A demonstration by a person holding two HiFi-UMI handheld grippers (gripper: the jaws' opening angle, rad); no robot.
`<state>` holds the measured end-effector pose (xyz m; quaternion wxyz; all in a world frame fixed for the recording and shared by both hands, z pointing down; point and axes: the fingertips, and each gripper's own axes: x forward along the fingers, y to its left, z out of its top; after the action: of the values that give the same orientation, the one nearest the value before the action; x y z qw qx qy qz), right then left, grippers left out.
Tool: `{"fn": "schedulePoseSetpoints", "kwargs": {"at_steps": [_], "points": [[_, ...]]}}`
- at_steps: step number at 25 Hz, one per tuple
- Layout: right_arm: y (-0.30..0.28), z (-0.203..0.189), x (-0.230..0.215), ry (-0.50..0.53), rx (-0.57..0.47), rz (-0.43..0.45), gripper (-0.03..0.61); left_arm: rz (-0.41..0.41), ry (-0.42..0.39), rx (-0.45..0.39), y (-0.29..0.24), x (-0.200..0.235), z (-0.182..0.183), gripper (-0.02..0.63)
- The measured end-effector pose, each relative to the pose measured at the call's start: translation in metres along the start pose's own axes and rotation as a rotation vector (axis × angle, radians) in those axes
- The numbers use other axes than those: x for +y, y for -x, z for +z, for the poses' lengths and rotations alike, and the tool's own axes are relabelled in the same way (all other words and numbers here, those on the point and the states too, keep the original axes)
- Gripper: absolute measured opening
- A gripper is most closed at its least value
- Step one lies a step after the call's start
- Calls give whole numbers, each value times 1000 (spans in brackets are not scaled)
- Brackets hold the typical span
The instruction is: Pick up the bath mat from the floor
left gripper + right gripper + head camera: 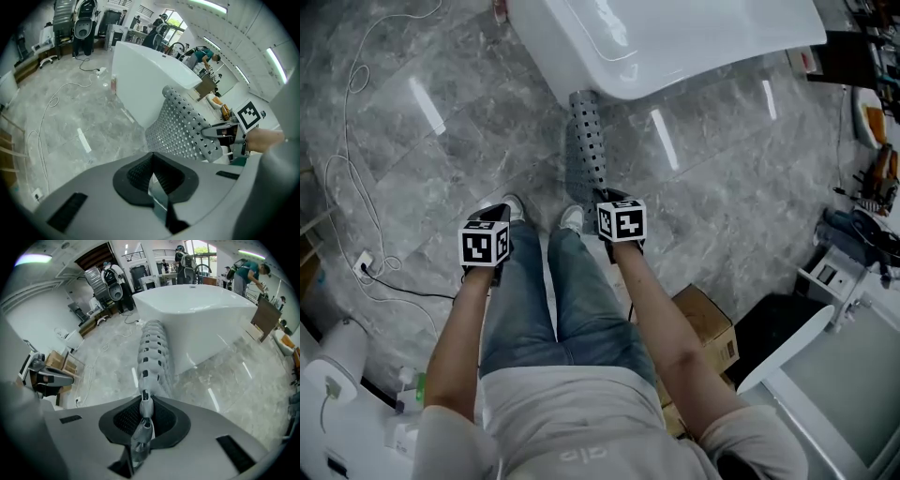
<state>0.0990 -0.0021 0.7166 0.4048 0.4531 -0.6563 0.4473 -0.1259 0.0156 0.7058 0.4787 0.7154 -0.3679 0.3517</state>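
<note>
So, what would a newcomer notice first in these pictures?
The grey perforated bath mat stands out first: in the middle of the head view it hangs as a long strip from the right tool, whose jaws are shut on its edge. Behind it stands a big white bathtub on the grey marble floor. The left tool is shut and empty.

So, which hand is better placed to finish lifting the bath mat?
Right. The right gripper already has its jaws clamped on the bath mat by its edge; the left gripper is shut, empty, apart from it.
</note>
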Motion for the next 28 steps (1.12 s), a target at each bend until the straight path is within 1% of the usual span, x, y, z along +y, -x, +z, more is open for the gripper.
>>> {"fn": "schedulePoseSetpoints", "kwargs": {"at_steps": [6, 8, 11, 15, 19, 23, 28], "points": [[48, 25, 31, -9, -7, 71, 61, -7, 1, -46, 54, -13, 36, 17], [69, 37, 45, -20, -27, 93, 61, -13, -7, -61, 71, -21, 52, 16], [102, 58, 68, -28, -58, 125, 61, -13, -31, -106, 101, -31, 80, 17], [149, 81, 93, -42, -104, 171, 63, -25, -29, -154, 144, -44, 104, 17], [187, 107, 112, 2, -147, 196, 63, -21, -51, -189, 184, -54, 127, 17], [230, 129, 120, 32, -185, 202, 63, -19, -84, -232, 226, -75, 152, 17], [283, 152, 135, 96, -256, 215, 64, -19, -169, -292, 274, -103, 177, 15]]}}
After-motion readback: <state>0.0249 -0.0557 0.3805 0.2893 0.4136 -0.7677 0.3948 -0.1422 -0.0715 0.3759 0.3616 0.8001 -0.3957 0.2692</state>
